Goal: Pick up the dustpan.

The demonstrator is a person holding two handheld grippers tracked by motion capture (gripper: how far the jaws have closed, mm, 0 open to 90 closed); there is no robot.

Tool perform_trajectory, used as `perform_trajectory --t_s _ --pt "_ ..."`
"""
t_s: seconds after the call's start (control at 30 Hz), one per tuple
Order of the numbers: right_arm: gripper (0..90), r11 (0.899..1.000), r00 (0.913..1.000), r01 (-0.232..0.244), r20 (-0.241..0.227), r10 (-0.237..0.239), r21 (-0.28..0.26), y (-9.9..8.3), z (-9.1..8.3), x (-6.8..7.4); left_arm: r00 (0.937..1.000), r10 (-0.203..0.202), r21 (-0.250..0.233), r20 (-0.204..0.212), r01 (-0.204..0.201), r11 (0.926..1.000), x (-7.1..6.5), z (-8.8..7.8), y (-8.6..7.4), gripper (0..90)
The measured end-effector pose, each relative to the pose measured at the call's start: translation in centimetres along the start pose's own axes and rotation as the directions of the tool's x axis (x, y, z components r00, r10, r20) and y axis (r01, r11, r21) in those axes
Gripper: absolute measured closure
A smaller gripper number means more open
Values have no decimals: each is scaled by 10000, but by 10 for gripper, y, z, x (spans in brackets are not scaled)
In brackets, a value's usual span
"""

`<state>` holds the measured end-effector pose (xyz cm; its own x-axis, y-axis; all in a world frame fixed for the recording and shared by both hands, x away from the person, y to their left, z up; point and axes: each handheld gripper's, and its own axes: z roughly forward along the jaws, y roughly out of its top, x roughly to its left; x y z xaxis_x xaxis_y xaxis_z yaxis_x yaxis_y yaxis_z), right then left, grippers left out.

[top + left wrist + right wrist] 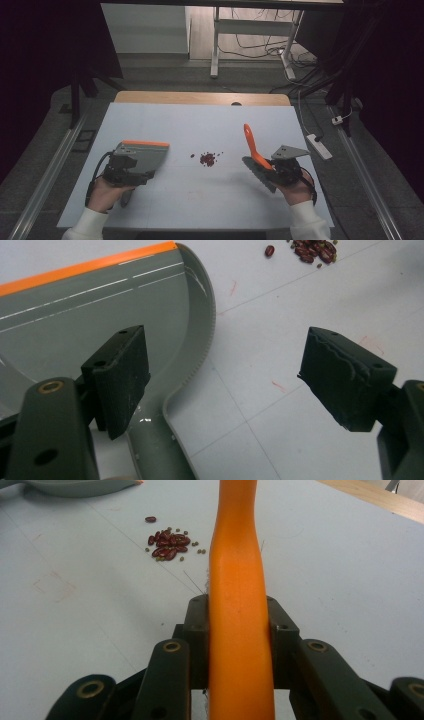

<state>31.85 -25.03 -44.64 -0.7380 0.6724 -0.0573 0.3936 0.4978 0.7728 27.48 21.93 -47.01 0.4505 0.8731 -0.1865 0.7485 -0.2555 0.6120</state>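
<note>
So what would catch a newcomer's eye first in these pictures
Probably the bright orange brush handle, clamped in the right claw at the table's right side. Next, the small heap of dark red beans mid-table on the pale tabletop. At left, the grey dustpan with its orange edge lies under the open left claw.

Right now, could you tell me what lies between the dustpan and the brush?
A small pile of red beans lies on the table between dustpan and brush, in the high view.

One grey dustpan [145,156] near the table's left edge; one orange-handled brush [256,152] toward the right edge; one small bean pile [207,159] mid-table.
</note>
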Motion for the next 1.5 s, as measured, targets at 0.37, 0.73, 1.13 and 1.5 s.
perform_trajectory --t_s 0.37,0.73,1.13,1.5 --pt "699 9998 9999 106 -57 -105 181 -1 3 3 9953 -962 365 -136 966 9947 16 -8 -8 196" --pt "699 9998 9999 34 159 -38 217 -2 2 1 9793 -1949 1007 -553 1997 9747 28 -1 -21 167" --pt "699 9990 9996 209 156 -215 392 -3 6 2 9717 -2306 1625 -504 2358 9581 29 12 -31 189" --pt "699 9987 9994 271 204 -280 438 -3 7 2 9567 -2888 1623 -356 2906 9430 37 24 -35 265"
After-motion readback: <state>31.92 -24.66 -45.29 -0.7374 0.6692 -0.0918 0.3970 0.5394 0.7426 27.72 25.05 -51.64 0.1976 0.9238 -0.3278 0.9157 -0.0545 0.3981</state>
